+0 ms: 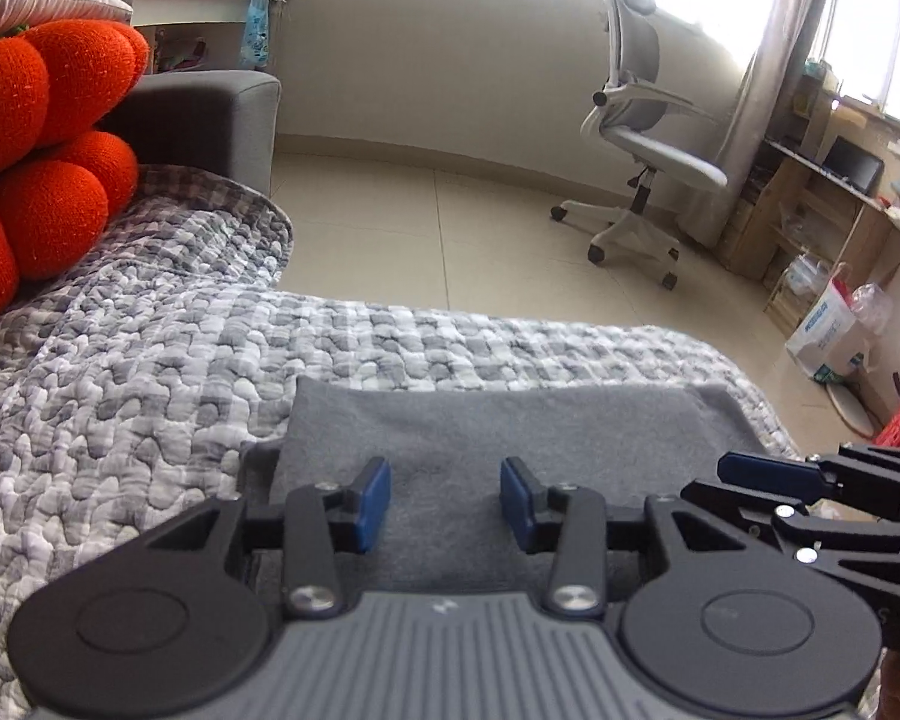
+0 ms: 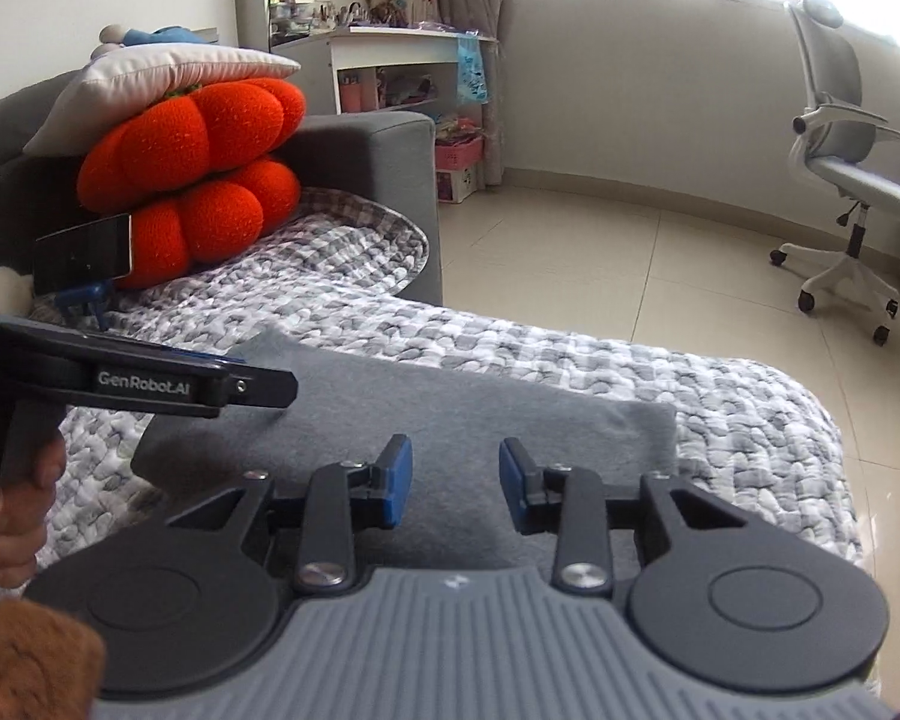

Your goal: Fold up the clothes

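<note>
Your grey garment (image 1: 510,438) lies flat on the checked quilt (image 1: 150,390), near the quilt's front edge, as a tidy rectangle w/ straight far and side edges. It looks folded at least once already, but that same flat shape fits either a piece mid-fold or one that's done, so I can't call the stage.

Left gripper (image 1: 444,501): jaws apart at a medium gap, nothing between the pads, hovering over the near-middle of the cloth. Right gripper (image 2: 456,489): same story, medium gap, empty, over the cloth's nearer right half. In the left wrist view the right tool pokes in from the right, v. close to the left one.

Risks from here:
- The two tools are nearly side by side. Any inward swing and the linkages knock, which could drag the cloth.
- If you pinch from this spot you're over the middle, not an edge. Pads may catch only the top layer, or bunch it, and the stack skews.
- Fabric looks soft and fleecy, so it prob. clings to the bumpy quilt. A low drag would wrinkle it rather than slide it.
- The quilt could also get nipped along w/ the garment if you go in too deep.
- The right side of the cloth sits near the bed's edge. A push that way may tip it toward the floor.
</note>
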`<state>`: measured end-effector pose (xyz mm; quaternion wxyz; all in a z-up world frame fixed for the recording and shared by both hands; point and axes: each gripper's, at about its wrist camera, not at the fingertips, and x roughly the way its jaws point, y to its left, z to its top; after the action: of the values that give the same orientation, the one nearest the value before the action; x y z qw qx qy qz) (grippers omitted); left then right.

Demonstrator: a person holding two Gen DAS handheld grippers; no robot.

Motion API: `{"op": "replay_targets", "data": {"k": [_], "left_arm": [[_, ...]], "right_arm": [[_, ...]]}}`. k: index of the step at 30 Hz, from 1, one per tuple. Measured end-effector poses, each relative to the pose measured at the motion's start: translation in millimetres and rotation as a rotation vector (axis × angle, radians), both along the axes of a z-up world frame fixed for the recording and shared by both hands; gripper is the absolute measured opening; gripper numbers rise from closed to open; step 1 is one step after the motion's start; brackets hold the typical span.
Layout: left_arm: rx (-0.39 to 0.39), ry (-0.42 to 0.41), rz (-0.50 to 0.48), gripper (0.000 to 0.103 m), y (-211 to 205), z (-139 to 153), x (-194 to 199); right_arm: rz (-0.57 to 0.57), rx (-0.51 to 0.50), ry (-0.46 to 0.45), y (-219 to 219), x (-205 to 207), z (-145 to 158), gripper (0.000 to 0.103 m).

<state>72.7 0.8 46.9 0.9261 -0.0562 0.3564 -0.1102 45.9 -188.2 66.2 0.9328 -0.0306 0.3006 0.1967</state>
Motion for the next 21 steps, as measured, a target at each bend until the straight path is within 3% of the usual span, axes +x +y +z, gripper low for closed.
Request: {"op": "replay_targets", "data": {"k": [11, 19, 21], "left_arm": [[0.071, 0.046, 0.029, 0.041, -8, -13, -2], [0.039, -0.045, -0.02, 0.04, -16, 4, -14], [0.063, -0.024, -0.023, 0.04, -21, -1, -13]], "right_arm": [[0.025, -0.025, 0.1, 13, 16, -28, 0.038], [0.033, -0.03, 0.122, 13, 20, -31, 0.038], [0.033, -0.033, 0.119, 13, 20, -31, 0.038]]}}
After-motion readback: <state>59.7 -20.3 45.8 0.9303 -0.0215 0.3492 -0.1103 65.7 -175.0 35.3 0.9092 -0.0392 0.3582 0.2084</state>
